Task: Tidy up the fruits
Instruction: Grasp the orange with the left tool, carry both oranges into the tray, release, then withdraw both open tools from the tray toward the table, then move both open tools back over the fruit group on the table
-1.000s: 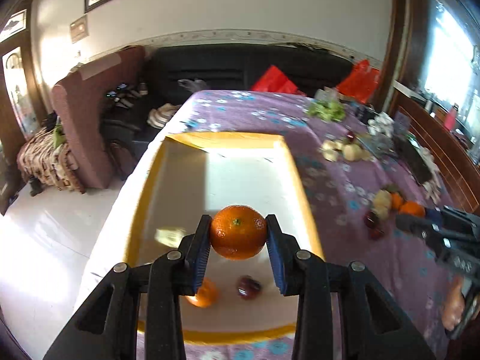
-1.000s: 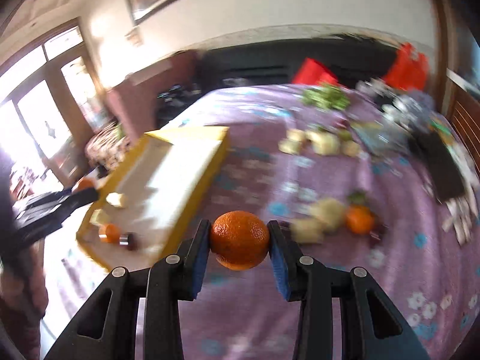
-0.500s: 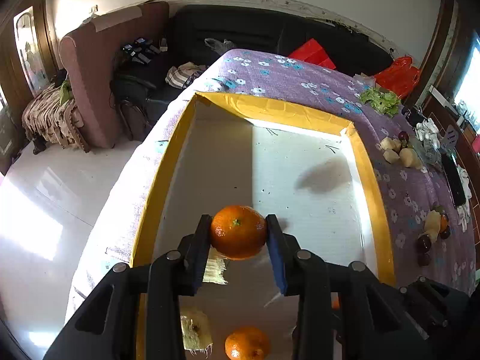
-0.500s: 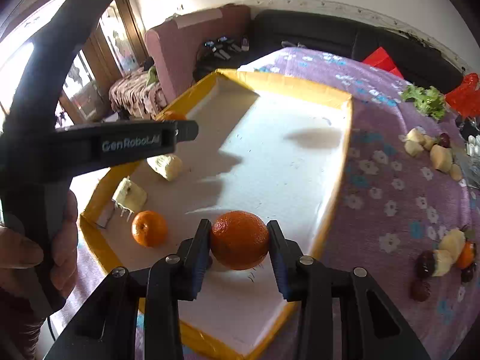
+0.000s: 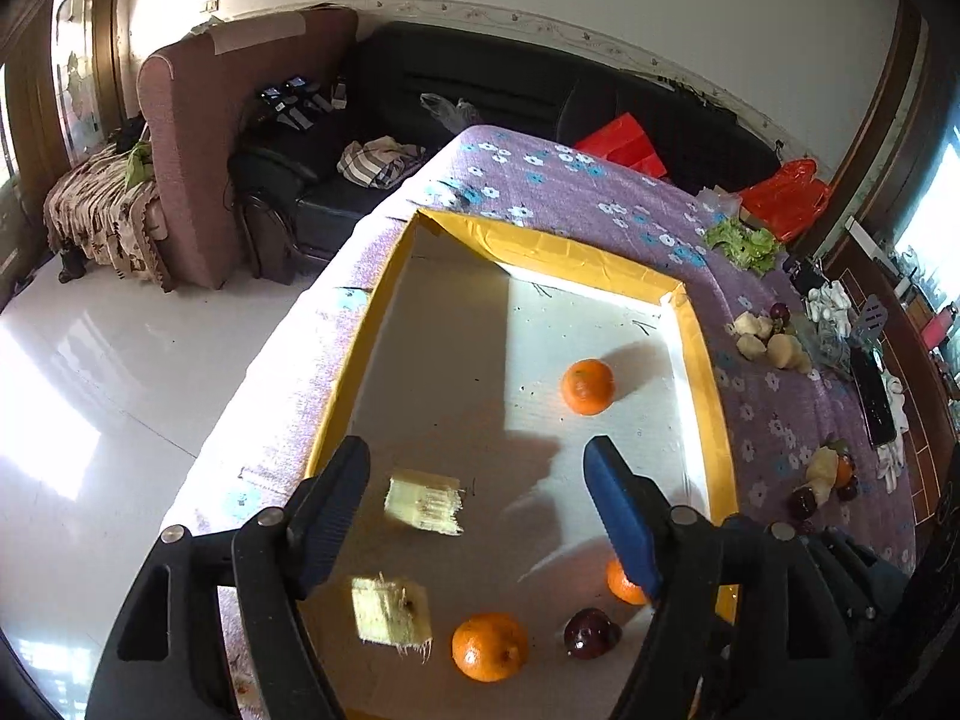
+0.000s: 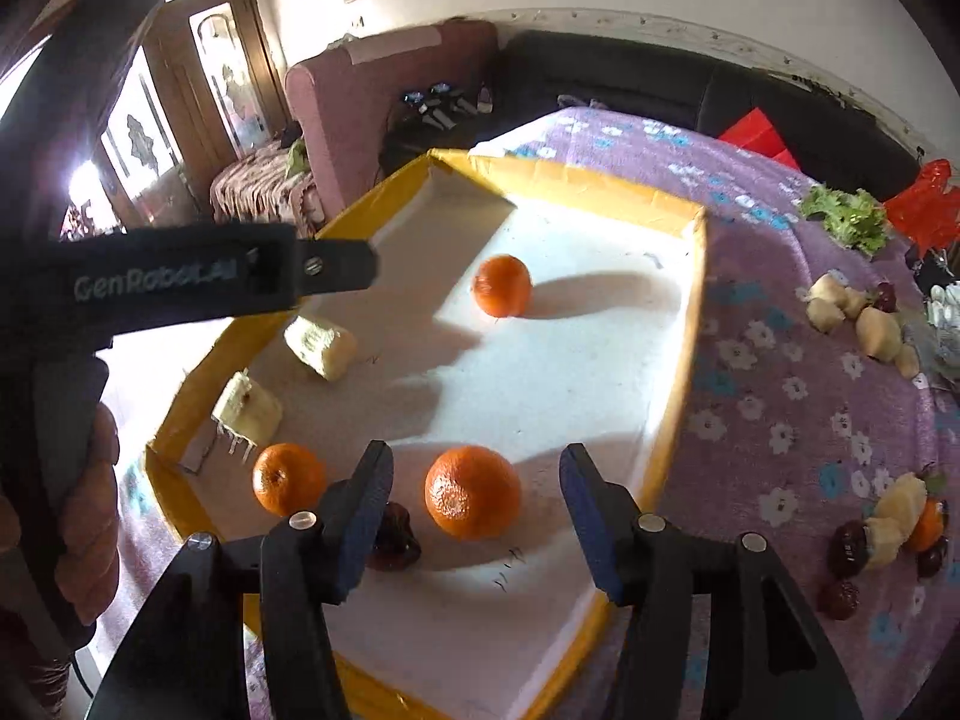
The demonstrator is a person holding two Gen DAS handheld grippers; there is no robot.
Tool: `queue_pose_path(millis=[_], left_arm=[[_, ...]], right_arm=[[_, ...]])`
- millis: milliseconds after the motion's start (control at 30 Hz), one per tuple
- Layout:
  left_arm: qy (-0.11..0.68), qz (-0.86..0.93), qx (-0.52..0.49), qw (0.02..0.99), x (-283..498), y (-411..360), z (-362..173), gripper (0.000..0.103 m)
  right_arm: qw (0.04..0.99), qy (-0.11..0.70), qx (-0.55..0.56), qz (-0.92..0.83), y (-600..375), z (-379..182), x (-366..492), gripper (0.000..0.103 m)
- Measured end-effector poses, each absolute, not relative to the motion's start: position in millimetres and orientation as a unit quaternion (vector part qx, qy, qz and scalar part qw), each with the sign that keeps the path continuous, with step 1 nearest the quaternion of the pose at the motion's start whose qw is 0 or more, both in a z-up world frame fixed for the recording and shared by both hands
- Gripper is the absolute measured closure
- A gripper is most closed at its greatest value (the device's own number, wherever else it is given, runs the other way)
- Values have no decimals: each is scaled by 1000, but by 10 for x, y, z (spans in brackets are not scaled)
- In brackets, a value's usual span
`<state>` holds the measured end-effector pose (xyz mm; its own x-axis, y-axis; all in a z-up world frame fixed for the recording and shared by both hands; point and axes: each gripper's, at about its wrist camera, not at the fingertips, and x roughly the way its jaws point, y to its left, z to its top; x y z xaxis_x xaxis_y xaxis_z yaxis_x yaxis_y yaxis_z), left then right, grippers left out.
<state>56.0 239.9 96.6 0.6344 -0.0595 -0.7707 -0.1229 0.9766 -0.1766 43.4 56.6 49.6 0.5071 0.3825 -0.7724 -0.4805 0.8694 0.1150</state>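
Right gripper (image 6: 474, 516): jaws are opening, blue pads parted, pressing on nothing.
Near orange (image 6: 473, 492): between the right jaws but clear of both pads, resting on the tray floor.
Dark fruit (image 6: 393, 537): just behind the right gripper's left-hand pad, partly hidden, on the tray floor.
Second orange (image 6: 288, 478): outside the right jaws to their left, near the tray's front corner.
Left gripper (image 5: 477, 510): jaws are opening, nothing between the pads; it hangs over the tray.
Pale fruit chunks (image 5: 423, 502): one lies below the gap of the left jaws, nearer the left pad; another (image 5: 390, 609) lies closer in, under that same pad.
Far orange (image 5: 588, 386): beyond the left jaws, ahead of the right-hand pad, alone on the sunlit part of the floor.
Tray (image 5: 576, 252): white floor, yellow taped rim, lying on the purple flowered cloth (image 6: 780, 396).
Loose fruit (image 6: 882, 525): a small heap on the cloth, well right of the right jaws; a second heap (image 6: 858, 312) farther off.
Lettuce (image 6: 846, 219): far end of the cloth.
Person's hand (image 6: 90, 516): holding the left gripper's handle.
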Motion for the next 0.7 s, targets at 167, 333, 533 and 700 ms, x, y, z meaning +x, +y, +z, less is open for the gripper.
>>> queue_pose_path(millis=[167,333,533,700], left_arm=[[375,30,-122,918,93,2477,1336,12],[303,25,-135,943,-521,2496,1680,2],[272,58,-89,956,-1057,2167,1823,1],[280,37,-88,955,-1237,1836,1708,1]], right_arm=[[886,403,-39,226,166,780,281,39],[902,388,-28,188,-318,909,69,38],[906,393,0,157,-790,876,-198,38],[912,386,-1,137,-1120,839,-485,38]])
